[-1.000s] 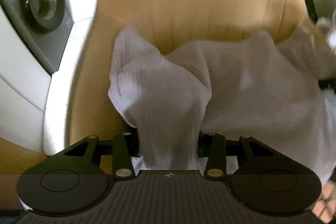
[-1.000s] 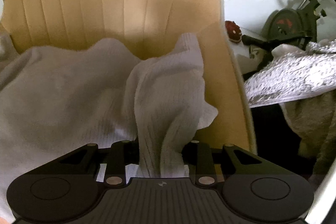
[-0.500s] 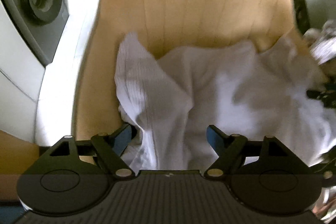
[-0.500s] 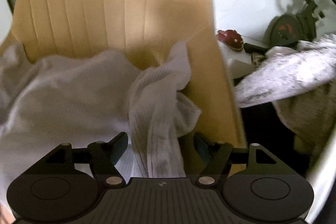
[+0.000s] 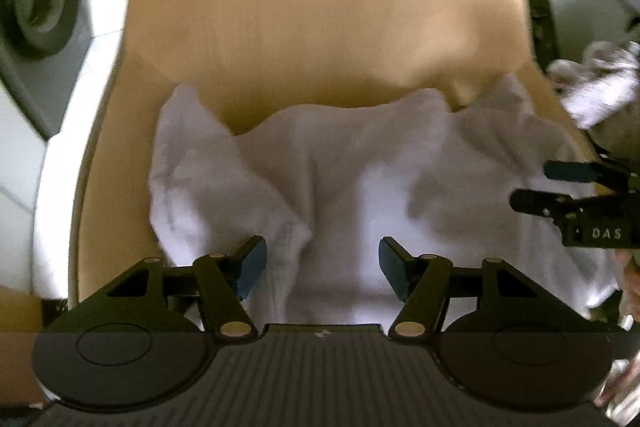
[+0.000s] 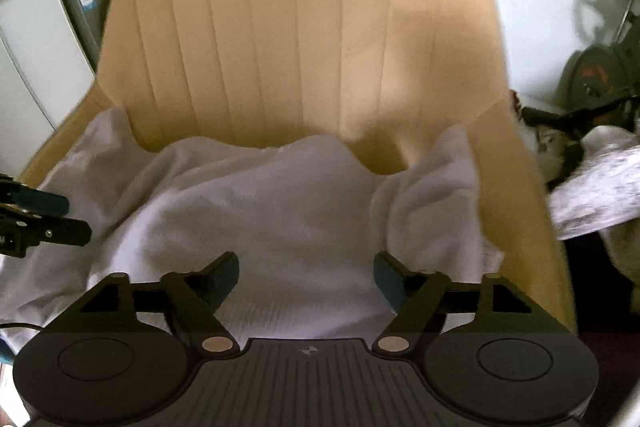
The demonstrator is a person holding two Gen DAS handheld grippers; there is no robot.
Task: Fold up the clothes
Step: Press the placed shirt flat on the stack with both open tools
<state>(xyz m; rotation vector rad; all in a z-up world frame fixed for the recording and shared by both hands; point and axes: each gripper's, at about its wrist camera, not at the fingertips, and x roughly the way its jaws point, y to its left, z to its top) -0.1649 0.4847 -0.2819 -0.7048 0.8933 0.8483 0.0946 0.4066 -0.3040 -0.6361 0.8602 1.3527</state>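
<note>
A white ribbed knit garment (image 5: 360, 171) (image 6: 256, 203) lies rumpled across the seat of a tan padded chair (image 5: 320, 7) (image 6: 296, 39), its corners raised at left and right. My left gripper (image 5: 322, 263) hovers open above the garment's left part, nothing between its fingers. My right gripper (image 6: 306, 275) is open too, over the garment's right part. Each gripper shows at the edge of the other's view: the right gripper (image 5: 560, 187) at the far right, the left gripper (image 6: 40, 215) at the far left.
A grey front-loading washing machine (image 5: 36, 11) stands left of the chair. A speckled white cloth (image 6: 592, 187) is heaped to the right, with dark equipment (image 6: 600, 79) behind it by a white wall. The chair's back rises close behind the garment.
Both grippers were shut on bunched corners of the garment a second ago. They opened, let the cloth drop onto the seat, and pulled back and up.
</note>
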